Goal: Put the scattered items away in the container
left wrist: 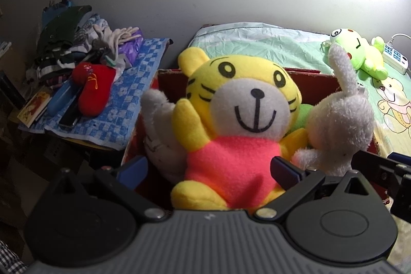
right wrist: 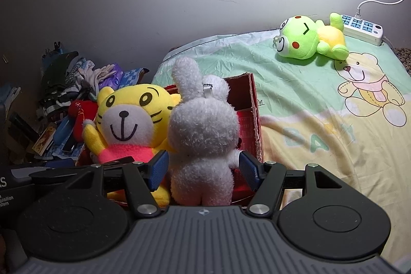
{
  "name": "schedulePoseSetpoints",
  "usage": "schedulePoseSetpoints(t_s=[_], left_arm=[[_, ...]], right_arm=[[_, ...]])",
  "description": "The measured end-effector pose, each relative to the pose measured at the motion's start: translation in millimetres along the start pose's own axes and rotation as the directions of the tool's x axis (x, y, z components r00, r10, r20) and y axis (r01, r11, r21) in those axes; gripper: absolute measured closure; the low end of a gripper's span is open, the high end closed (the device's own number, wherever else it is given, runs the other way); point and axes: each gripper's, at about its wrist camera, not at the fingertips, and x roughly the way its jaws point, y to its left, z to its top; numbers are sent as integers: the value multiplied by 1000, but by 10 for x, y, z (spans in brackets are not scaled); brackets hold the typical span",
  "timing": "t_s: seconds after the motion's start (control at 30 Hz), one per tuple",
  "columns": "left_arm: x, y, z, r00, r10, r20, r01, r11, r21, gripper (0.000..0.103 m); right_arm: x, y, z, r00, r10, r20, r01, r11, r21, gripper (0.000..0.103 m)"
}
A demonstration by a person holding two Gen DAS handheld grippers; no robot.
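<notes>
A yellow tiger plush (left wrist: 239, 120) with a white muzzle and pink shirt sits upright in the red cardboard box (right wrist: 250, 104), facing the near side, one arm raised. Just to its right a white rabbit plush (right wrist: 203, 140) stands upright in the same box, back to the near side, one ear up. A second white plush (left wrist: 159, 125) leans behind the tiger's left. Far right on the bed, a green frog plush (right wrist: 308, 39) lies on its side, well apart from the box.
</notes>
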Motion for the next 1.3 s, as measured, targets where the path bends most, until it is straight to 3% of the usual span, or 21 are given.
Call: schedulePoseSetpoints(t_s=[1.3], left_arm=[[93, 63, 62, 995, -102, 0, 102, 995, 17, 2]], right_arm=[[35, 56, 40, 1000, -11, 16, 12, 1000, -24, 39]])
